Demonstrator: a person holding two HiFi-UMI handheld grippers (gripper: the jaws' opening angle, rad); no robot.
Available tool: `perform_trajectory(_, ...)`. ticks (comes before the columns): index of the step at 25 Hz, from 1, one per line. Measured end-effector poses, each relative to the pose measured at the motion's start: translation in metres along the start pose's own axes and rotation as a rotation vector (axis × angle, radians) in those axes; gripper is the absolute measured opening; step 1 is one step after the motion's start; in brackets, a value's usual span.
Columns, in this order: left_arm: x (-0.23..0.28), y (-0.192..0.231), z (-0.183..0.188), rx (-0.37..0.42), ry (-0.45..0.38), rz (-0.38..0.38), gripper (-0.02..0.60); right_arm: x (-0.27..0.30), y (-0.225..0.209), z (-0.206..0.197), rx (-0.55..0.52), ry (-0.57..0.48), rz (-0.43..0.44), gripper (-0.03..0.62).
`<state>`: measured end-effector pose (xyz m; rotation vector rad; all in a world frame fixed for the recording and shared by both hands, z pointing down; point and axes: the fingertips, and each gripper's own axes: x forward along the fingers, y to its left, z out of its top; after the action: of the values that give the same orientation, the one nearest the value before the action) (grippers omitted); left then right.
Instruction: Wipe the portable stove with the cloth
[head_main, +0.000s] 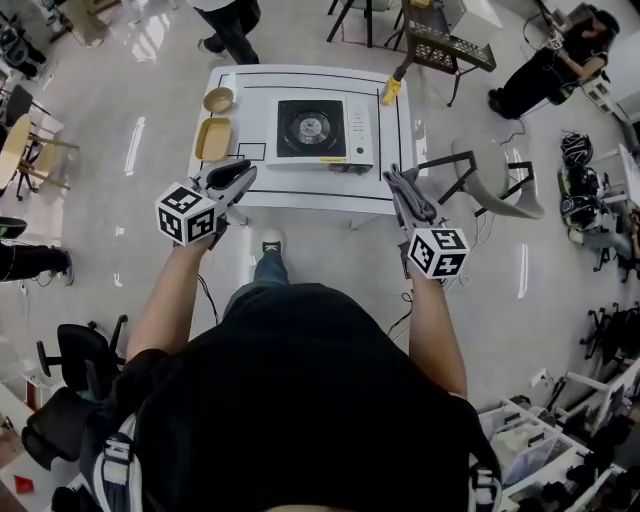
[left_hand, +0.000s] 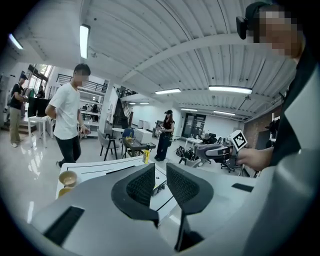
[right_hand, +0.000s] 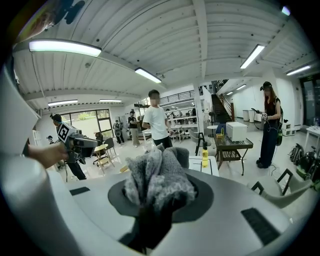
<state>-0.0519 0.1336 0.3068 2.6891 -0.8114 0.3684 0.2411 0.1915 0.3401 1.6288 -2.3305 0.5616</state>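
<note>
Your left gripper (head_main: 243, 172) hovers with its jaws closed and empty. Ahead, the portable stove (head_main: 312, 128) sits on the white table (head_main: 300, 196) — its yellow front label is too small to read — and your right gripper (head_main: 398, 183) clamps the grey cloth (right_hand: 159, 180).

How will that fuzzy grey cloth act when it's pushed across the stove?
The cloth is bunched into folds in the right gripper, so it is probably soft and floppy. It looks fluffy, so it is likely light. Its fuzzy surface should probably drag on the stove rather than slide.
</note>
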Motion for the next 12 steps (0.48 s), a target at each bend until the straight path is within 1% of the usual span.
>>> perform_trajectory(6, 0.023, 0.039, 0.001, -0.02, 0.016, -0.023, 0.086, 0.04, -0.007, 0.009, 0.002, 0.028, -0.017, 0.117)
perform_trajectory(9, 0.034, 0.067, 0.004, -0.028, 0.029, -0.029, 0.086, 0.065, -0.01, 0.017, 0.005, 0.039, -0.025, 0.117)
perform_trajectory(12, 0.046, 0.1, 0.015, -0.032, 0.032, -0.03, 0.086, 0.091, -0.014, 0.027, 0.005, 0.047, -0.034, 0.117)
